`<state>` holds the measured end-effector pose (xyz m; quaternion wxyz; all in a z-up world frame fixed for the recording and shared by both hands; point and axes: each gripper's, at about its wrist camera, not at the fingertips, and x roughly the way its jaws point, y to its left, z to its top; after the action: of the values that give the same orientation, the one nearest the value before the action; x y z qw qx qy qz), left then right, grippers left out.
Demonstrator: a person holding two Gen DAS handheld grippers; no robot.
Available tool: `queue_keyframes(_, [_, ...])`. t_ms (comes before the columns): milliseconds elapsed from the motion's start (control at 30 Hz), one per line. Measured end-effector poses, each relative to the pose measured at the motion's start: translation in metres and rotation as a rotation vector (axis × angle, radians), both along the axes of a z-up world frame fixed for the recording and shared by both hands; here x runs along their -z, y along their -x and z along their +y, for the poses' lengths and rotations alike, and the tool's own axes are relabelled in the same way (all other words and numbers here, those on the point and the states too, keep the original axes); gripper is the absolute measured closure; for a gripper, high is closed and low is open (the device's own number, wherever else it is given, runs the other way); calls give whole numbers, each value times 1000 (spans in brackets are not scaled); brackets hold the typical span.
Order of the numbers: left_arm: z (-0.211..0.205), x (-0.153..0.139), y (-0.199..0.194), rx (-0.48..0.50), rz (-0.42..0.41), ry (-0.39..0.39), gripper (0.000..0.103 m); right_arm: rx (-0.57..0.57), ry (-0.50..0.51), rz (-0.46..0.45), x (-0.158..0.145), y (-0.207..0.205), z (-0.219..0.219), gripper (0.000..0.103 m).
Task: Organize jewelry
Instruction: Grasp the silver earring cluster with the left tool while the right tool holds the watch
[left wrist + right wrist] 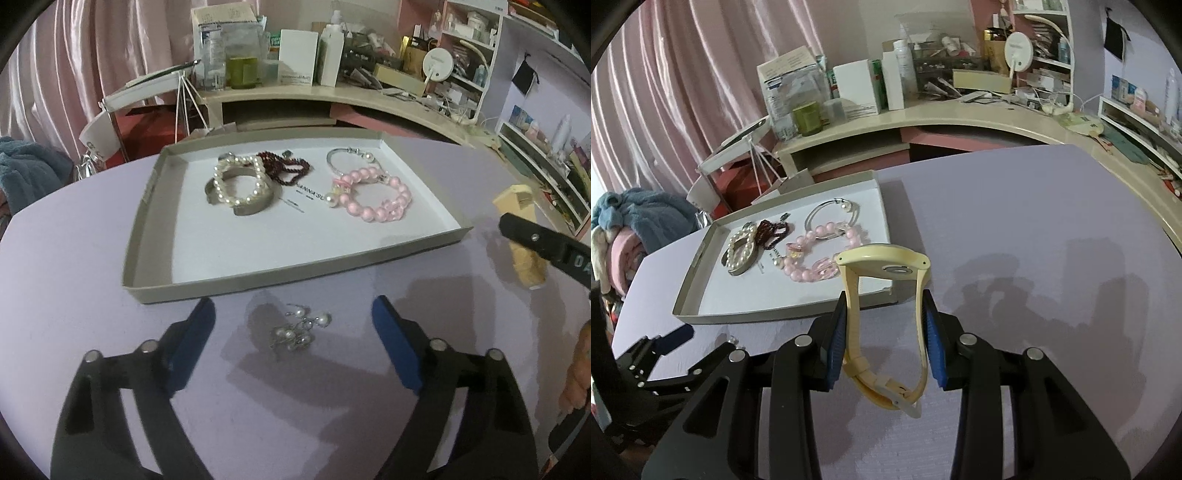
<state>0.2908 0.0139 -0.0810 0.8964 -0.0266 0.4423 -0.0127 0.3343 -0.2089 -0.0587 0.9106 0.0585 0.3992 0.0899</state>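
Note:
A shallow cardboard tray [295, 271] on the lilac table holds a white pearl bracelet [240, 181], a dark red bead string [291, 168], a silver bangle [347, 157] and a pink bead bracelet [376, 197]. A small cluster of pearl earrings [301, 328] lies on the table in front of the tray, between the fingers of my open left gripper [293, 314]. My right gripper [884, 314] is shut on the strap of a cream wristwatch [886, 267], held above the table by the tray's near right corner [890, 295]. The watch also shows in the left wrist view [521, 236].
A cluttered desk [332, 92] with boxes, bottles and a round mirror [437, 62] stands behind the table. Pink curtains hang at the left. A blue towel pile [639, 214] sits at the far left. Shelves [546, 155] line the right wall.

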Motion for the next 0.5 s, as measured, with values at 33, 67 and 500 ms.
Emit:
queue_keyframes(33, [-1,2,-1,0,6,-2,24,3,-2,2,1,0,-1,64])
queue_keyframes(67, [-2,5,-2,1,16,-3,28,7,-4,4,1,1,-3,64])
queue_keyframes(500, [-10,12,-5,0,42,-17,38,11,-9,9,3,-1,-4,64])
